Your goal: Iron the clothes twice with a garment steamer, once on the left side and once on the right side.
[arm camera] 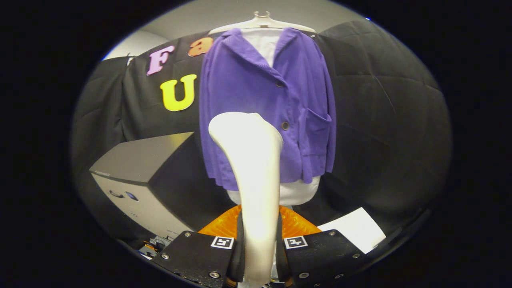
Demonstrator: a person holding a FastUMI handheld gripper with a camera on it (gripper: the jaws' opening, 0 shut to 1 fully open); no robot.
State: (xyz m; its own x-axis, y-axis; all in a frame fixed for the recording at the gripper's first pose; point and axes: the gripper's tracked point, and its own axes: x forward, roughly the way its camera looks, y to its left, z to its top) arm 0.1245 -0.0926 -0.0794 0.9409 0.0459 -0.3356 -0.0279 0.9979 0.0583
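Observation:
A purple jacket over a white shirt hangs on a pale hanger against the black cloth wall, straight ahead of me. My gripper is shut on the handle of a cream-white garment steamer. The steamer stands upright between the fingers, and its broad head sits in front of the jacket's lower left half, hiding part of it. I cannot tell whether the head touches the cloth.
A grey box-shaped machine stands low to the left of the jacket. An orange object lies just beyond the fingers, under the jacket's hem. A white sheet lies to the right of it.

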